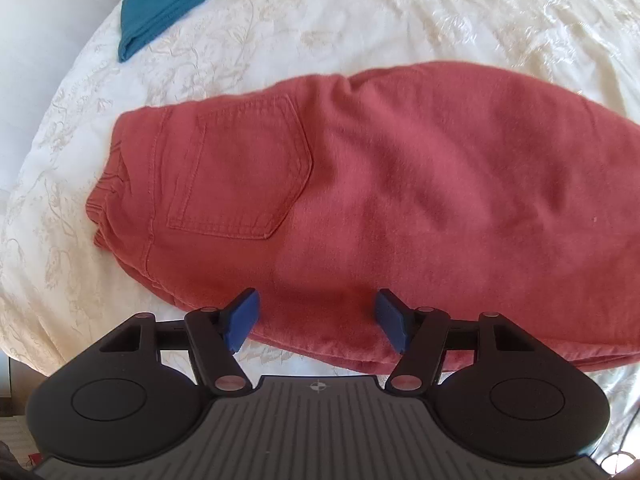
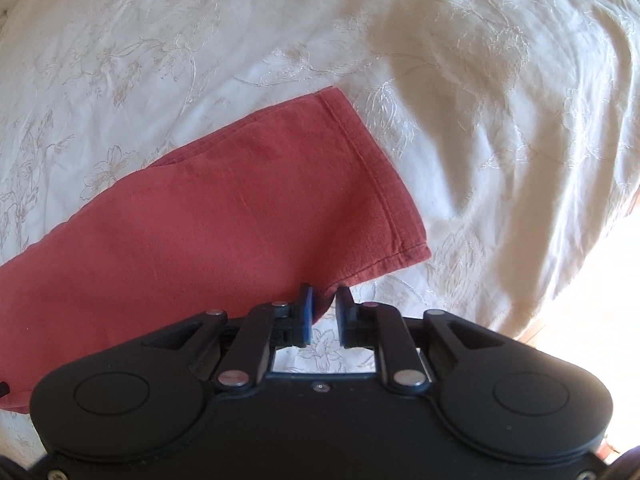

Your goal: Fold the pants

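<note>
Hovering over the near edge of the red pants [image 1: 400, 184], the left gripper [image 1: 316, 320] has its blue pads spread apart with only cloth below, nothing pinched. At the hem end, the right gripper [image 2: 324, 316] stands with a narrow gap between its pads; the hem corner [image 2: 326, 300] seems to sit in that gap, though whether the pads press it is hard to tell. Stretched lengthwise across the cream embroidered bedspread [image 1: 360, 20], the pants lie back pocket [image 1: 240, 168] up. A folded teal garment [image 1: 168, 0] lies toward the bed's far edge.
</note>
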The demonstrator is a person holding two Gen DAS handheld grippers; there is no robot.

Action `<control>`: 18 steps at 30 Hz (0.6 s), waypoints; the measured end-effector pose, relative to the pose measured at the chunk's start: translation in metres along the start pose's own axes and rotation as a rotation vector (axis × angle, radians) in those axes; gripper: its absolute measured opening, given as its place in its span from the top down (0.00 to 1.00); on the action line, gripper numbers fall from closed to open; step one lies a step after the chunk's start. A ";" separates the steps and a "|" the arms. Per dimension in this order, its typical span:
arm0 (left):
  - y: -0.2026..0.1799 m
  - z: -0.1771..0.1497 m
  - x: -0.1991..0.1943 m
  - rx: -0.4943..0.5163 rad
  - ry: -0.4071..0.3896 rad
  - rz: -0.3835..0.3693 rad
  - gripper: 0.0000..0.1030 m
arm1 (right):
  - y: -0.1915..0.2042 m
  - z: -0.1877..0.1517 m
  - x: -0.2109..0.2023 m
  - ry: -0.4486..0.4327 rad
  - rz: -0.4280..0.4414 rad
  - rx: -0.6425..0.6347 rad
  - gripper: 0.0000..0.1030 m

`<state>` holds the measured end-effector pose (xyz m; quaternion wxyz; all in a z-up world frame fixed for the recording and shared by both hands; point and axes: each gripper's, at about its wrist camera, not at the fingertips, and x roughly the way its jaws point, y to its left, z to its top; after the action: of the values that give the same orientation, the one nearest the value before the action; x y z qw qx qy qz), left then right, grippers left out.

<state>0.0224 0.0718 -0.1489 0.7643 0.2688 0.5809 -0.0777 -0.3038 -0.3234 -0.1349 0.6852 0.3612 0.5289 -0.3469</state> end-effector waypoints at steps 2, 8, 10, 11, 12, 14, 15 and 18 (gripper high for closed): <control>0.004 -0.003 0.014 0.000 0.046 -0.022 0.38 | 0.005 0.003 -0.009 -0.011 -0.033 -0.005 0.63; 0.000 -0.024 0.021 0.162 0.075 -0.032 0.37 | 0.061 0.012 -0.042 -0.111 -0.035 -0.118 0.63; 0.002 -0.025 0.014 0.205 0.080 -0.048 0.38 | 0.099 0.016 -0.047 -0.132 0.040 -0.168 0.59; 0.006 -0.023 0.008 0.210 0.076 -0.064 0.38 | 0.119 0.018 -0.047 -0.137 0.089 -0.194 0.51; 0.011 -0.020 0.000 0.207 0.063 -0.086 0.38 | 0.142 0.019 -0.046 -0.144 0.143 -0.227 0.48; 0.026 -0.008 -0.018 0.202 0.006 -0.116 0.38 | 0.190 0.020 -0.041 -0.155 0.239 -0.315 0.43; 0.032 -0.001 -0.025 0.203 -0.028 -0.115 0.38 | 0.211 0.019 -0.038 -0.152 0.273 -0.360 0.43; 0.050 0.027 -0.036 0.194 -0.103 -0.090 0.38 | 0.286 0.013 -0.023 -0.139 0.387 -0.524 0.37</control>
<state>0.0556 0.0937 -0.0949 0.7595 0.3108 0.5419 -0.1813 -0.0575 -0.1900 -0.0740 0.8424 0.2420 0.4737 -0.0860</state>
